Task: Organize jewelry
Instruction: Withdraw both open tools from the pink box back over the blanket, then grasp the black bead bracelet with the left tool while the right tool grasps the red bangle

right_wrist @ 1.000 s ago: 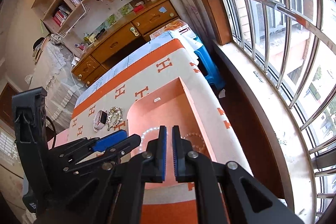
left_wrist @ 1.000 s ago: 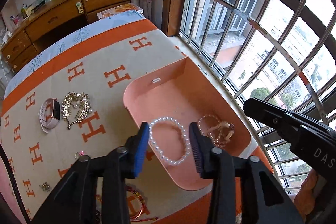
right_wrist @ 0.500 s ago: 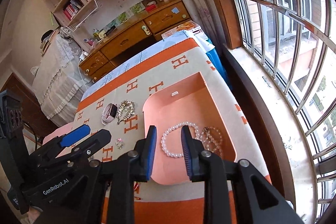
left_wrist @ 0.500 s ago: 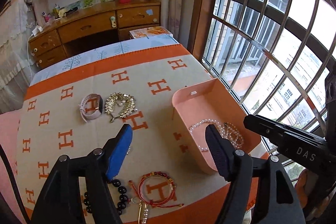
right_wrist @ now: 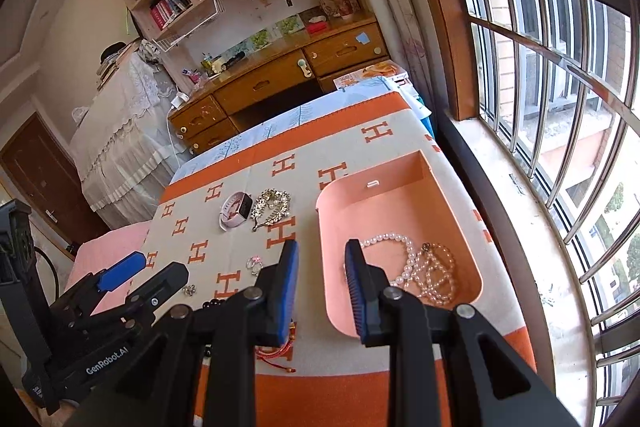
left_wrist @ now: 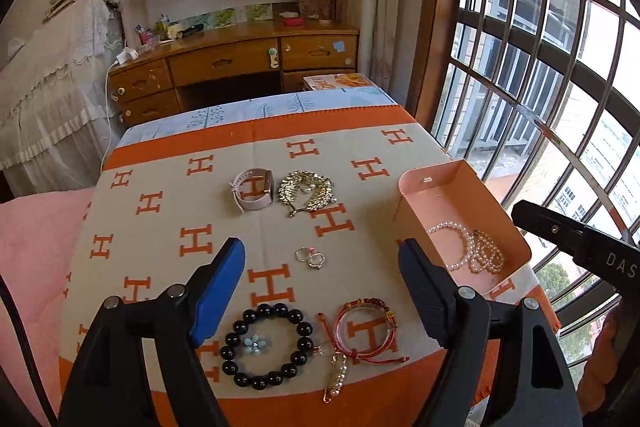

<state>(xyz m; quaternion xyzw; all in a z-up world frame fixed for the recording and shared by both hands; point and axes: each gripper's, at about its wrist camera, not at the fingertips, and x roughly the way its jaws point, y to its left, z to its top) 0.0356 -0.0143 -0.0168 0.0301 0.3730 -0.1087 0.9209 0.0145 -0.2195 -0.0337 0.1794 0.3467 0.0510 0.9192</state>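
A pink tray [left_wrist: 416,187] on the right of the orange H-patterned blanket holds a white pearl bracelet [left_wrist: 452,231] and a beige bead bracelet [left_wrist: 486,255]. My left gripper [left_wrist: 322,255] hovers above two small rings [left_wrist: 311,257]; its jaws are opening with nothing between them. Nearer lie a black bead bracelet [left_wrist: 268,343], a red string bracelet [left_wrist: 366,331] and a gold pin [left_wrist: 336,375]. A pink watch [left_wrist: 254,189] and a gold leaf brooch [left_wrist: 306,189] lie farther back. My right gripper [right_wrist: 322,251] stands open and empty over the tray's [right_wrist: 400,187] near left rim.
A barred window [left_wrist: 540,87] and its sill run along the right, close to the tray. A wooden desk [left_wrist: 240,59] with shelves stands beyond the blanket's far edge. A pink cloth [left_wrist: 36,247] lies at the left.
My left gripper has drawn back from over the tray to the left and its jaws have widened. The right gripper has gone from shut to open and backed off a little.
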